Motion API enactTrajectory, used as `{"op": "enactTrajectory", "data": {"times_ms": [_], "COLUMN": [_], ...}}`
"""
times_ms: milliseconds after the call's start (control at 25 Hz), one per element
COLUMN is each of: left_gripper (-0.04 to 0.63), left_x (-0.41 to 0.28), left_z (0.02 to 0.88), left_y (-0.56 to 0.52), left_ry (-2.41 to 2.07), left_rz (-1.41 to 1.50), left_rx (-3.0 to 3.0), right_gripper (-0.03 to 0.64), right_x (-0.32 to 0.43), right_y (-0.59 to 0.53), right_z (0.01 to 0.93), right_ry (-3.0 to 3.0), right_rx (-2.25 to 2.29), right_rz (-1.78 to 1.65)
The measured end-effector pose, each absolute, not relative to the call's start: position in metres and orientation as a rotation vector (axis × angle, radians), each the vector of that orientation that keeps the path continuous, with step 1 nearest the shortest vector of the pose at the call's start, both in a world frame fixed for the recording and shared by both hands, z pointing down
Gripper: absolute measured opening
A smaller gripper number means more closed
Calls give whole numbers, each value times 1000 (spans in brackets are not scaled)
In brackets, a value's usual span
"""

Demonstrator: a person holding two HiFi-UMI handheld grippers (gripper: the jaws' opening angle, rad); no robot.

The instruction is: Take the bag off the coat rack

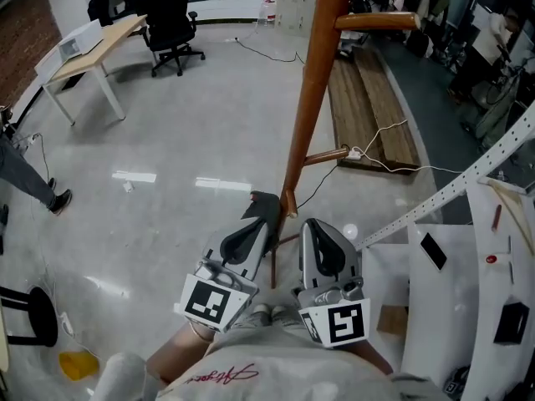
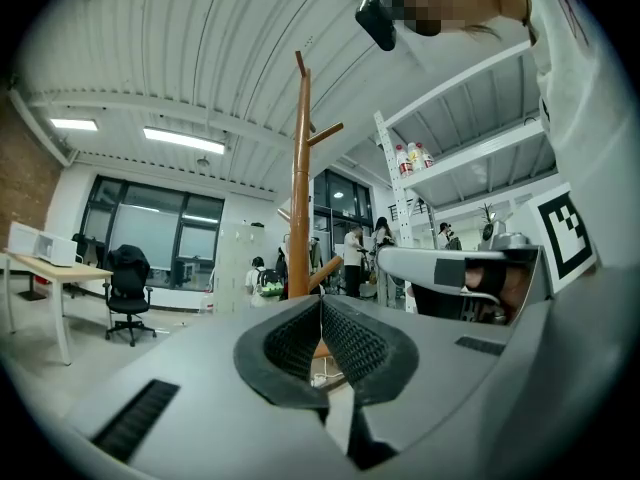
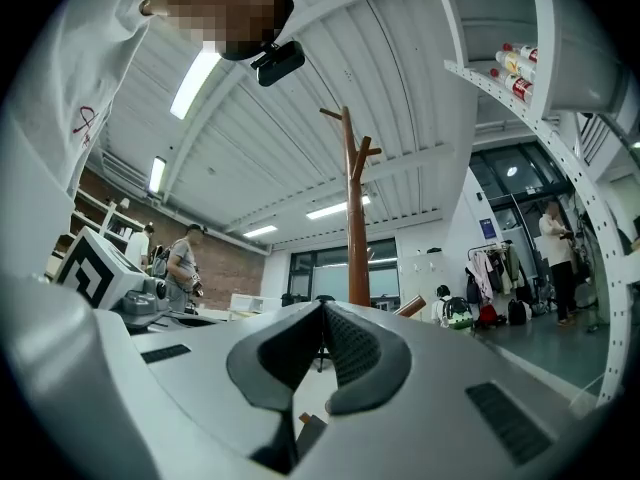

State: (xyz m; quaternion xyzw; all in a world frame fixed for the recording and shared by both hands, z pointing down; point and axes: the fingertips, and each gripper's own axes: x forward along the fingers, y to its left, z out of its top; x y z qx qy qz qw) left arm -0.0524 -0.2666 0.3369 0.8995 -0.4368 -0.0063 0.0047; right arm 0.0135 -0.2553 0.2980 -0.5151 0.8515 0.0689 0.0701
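Two grippers sit low in the head view, the left gripper [image 1: 264, 200] and the right gripper [image 1: 311, 225] side by side, both pointing at the foot of the coat rack [image 1: 311, 82]. Its brown pole rises from a polished grey floor [image 1: 209, 115]. Beyond the pole lie wooden planks [image 1: 372, 107] with a white cable [image 1: 380, 149] trailing over them. A desk [image 1: 92, 44] and a black office chair [image 1: 171, 19] stand well apart at the far left. A white shelf frame [image 1: 468, 178] and a white tabletop [image 1: 451, 332] crowd the right side.

Looking along the left gripper, its dark ribbed fingers [image 2: 355, 346] are pressed together with nothing between them. The coat rack stands straight ahead behind them, under a ribbed white ceiling [image 2: 200, 58]. Bottles [image 2: 412, 156] sit on the shelf to the right, and people stand far back by the windows.

Looking along the right gripper, its fingers [image 3: 350, 343] also meet, holding nothing. The pole rises just behind them. A brick wall [image 3: 130, 233] runs on the left, and a clothes rail [image 3: 495, 268] stands far to the right.

Where the bag is, I cannot tell from any of these views.
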Motion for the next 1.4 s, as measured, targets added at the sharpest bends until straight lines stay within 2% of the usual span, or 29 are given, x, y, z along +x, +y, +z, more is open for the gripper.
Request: {"op": "enactTrajectory", "data": {"times_ms": [520, 560, 640, 800, 920, 1400], "left_gripper": [22, 42, 191, 244, 272, 284], "left_x": [-61, -65, -69, -67, -65, -43], "left_z": [374, 383, 405, 455, 488, 550], "left_y": [-304, -307, -312, -320, -326, -351], "left_ry": [-1392, -1396, -1370, -1261, -1212, -1030], "left_rz": [43, 64, 116, 234, 281, 314], "left_rx": [2686, 2667, 2627, 2514, 2461, 2431], "right_gripper": [20, 20, 20, 20, 20, 20], "right_x": [15, 15, 15, 19, 24, 35], "right_y": [-278, -280, -282, -288, -290, -301], "right_z": [308, 310, 315, 327, 338, 374], "right_ry": [2630, 2634, 2639, 2650, 2656, 2668], "right_rx": [-1505, -1505, -1510, -1529, -1549, -1611], "right_rz": [155, 146, 125, 89, 58, -58]}}
